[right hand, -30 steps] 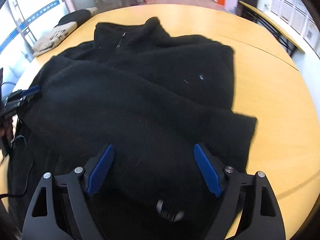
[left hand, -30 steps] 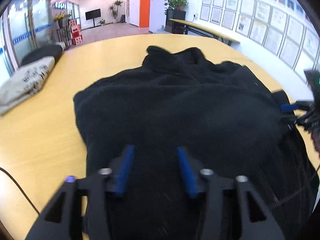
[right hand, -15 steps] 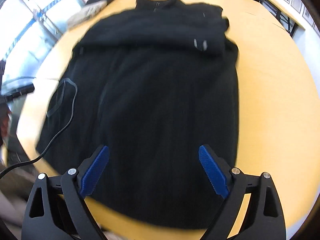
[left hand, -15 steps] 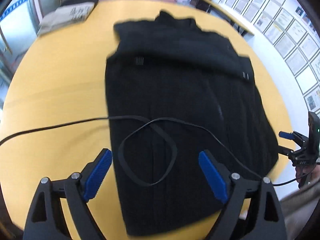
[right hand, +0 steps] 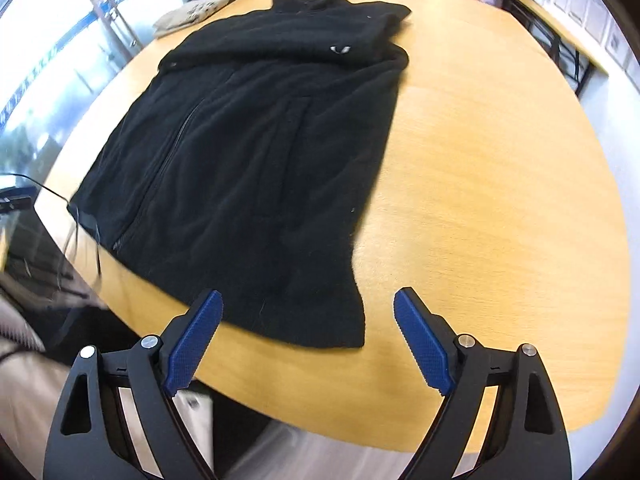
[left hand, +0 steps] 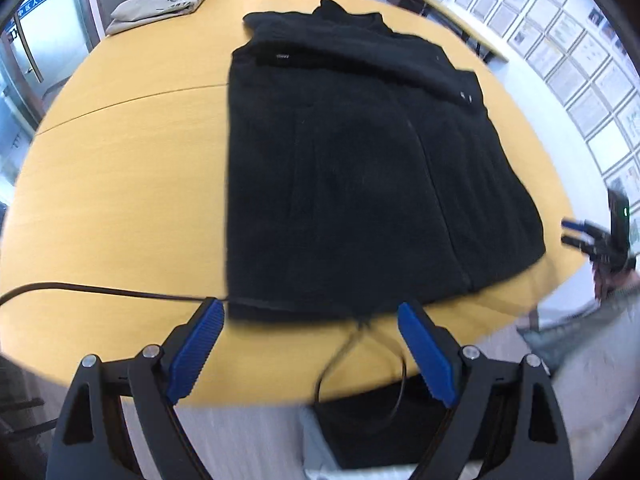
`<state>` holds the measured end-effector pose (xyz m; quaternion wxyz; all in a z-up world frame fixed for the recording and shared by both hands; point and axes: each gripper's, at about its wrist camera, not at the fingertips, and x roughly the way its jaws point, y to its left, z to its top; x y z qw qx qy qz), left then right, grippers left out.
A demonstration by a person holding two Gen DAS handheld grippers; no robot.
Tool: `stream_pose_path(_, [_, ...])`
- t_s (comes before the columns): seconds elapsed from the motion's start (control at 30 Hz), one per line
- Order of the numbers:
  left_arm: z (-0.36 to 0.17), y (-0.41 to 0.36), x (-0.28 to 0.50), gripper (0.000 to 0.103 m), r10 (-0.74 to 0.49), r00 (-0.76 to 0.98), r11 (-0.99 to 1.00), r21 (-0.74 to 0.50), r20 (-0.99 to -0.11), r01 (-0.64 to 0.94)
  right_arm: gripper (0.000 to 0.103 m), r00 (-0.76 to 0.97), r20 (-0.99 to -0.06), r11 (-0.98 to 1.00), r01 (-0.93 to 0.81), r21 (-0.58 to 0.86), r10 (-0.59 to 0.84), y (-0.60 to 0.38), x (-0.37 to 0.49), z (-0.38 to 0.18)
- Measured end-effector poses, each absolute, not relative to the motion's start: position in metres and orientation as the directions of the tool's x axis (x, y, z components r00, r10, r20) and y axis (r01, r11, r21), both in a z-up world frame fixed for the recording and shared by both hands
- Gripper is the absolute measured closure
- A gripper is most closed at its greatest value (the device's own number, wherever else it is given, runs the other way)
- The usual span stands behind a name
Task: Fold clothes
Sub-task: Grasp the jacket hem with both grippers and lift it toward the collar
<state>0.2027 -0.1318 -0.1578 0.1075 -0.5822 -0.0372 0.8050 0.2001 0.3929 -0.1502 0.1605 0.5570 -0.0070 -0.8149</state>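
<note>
Left wrist view: the black fleece jacket (left hand: 360, 168) lies flat on the yellow worktop (left hand: 120, 184) (collar at the far side). The left hand-held gripper (left hand: 310, 344) and the right hand-held gripper (right hand: 308, 340) gape, empty, above the near hem.

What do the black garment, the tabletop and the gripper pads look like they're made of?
Black garment: looks like fleece, with a matte, fuzzy nap that shows lint specks, and a front zipper. Tabletop: wood or wood-look laminate, yellow with faint grain, smooth with a soft sheen; which of the two, I cannot tell. Pads on the right gripper: blue, finely ribbed, probably rubber or plastic.
</note>
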Motion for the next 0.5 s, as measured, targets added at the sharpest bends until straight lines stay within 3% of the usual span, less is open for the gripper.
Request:
stream_pose_path(0.23, [-0.226,-0.155,0.14,0.012,0.159,-0.233,-0.987,-0.149,-0.96,-0.06,0.017,-0.291,-0.909,-0.943,0.243,0.23,-0.297,0.398,0.197,-0.187])
stream_pose_path(0.5, [-0.23,-0.157,0.124,0.011,0.249,-0.219,-0.968,-0.235,-0.944,-0.085,0.019,-0.309,-0.901,-0.934,0.281,0.219,-0.305,0.389,0.198,-0.185])
